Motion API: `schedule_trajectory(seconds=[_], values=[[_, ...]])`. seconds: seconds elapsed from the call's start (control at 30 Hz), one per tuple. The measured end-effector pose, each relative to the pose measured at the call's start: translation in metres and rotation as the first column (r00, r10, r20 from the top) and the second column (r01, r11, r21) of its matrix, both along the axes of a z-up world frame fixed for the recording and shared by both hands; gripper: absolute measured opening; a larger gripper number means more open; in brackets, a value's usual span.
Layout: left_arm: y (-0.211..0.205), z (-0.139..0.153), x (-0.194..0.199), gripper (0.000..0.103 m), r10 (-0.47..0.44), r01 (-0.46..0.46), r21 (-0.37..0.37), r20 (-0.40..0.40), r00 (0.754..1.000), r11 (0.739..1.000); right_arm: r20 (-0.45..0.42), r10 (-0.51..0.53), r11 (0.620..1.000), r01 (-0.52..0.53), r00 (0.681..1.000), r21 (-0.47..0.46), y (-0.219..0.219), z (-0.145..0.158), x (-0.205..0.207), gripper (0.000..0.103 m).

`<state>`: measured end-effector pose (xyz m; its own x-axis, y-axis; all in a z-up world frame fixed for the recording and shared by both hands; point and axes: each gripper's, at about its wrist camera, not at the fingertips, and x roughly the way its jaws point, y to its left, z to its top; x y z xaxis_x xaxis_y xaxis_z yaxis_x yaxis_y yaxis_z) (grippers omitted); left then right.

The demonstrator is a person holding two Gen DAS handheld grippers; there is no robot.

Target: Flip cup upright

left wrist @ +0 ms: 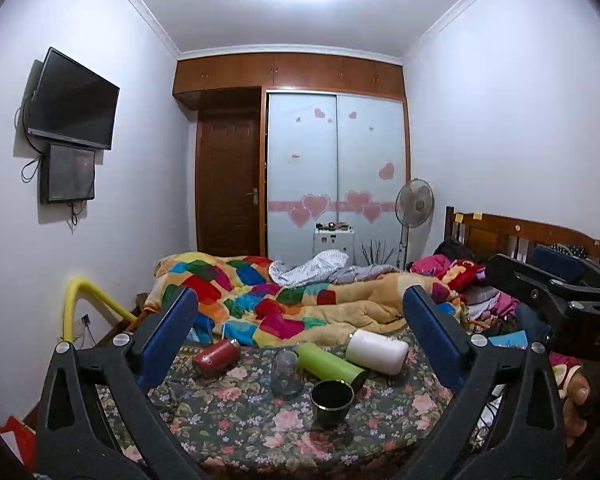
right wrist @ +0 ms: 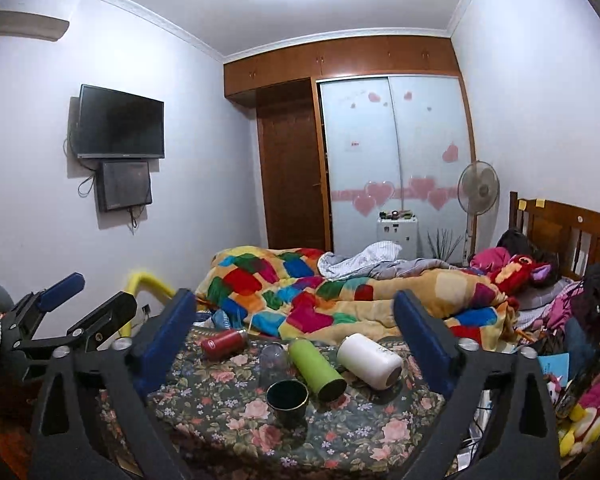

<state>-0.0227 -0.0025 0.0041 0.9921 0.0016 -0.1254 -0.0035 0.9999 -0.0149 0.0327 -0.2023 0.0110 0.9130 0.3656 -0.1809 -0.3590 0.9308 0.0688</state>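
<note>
On the floral bedspread a dark cup stands upright with its mouth up; it also shows in the right wrist view. A clear glass stands mouth down beside it, also seen in the right wrist view. A red bottle, a green bottle and a white bottle lie on their sides behind. My left gripper is open and empty, held above them. My right gripper is open and empty too.
A patchwork quilt is piled behind the bottles. Clothes and soft toys crowd the right by the wooden headboard. A yellow rail stands at the bed's left edge. The right gripper's body shows at the right.
</note>
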Motion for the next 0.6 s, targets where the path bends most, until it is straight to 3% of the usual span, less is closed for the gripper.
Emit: schedule_trajectory(seconds=[0.6], values=[[0.005,-0.008,-0.001,0.103,0.023,-0.024,-0.034,-0.036,0.999,0.999,-0.025,-0.009,0.999,0.008,1.0,-0.035,-0.002,-0.008,-0.015,0.103]])
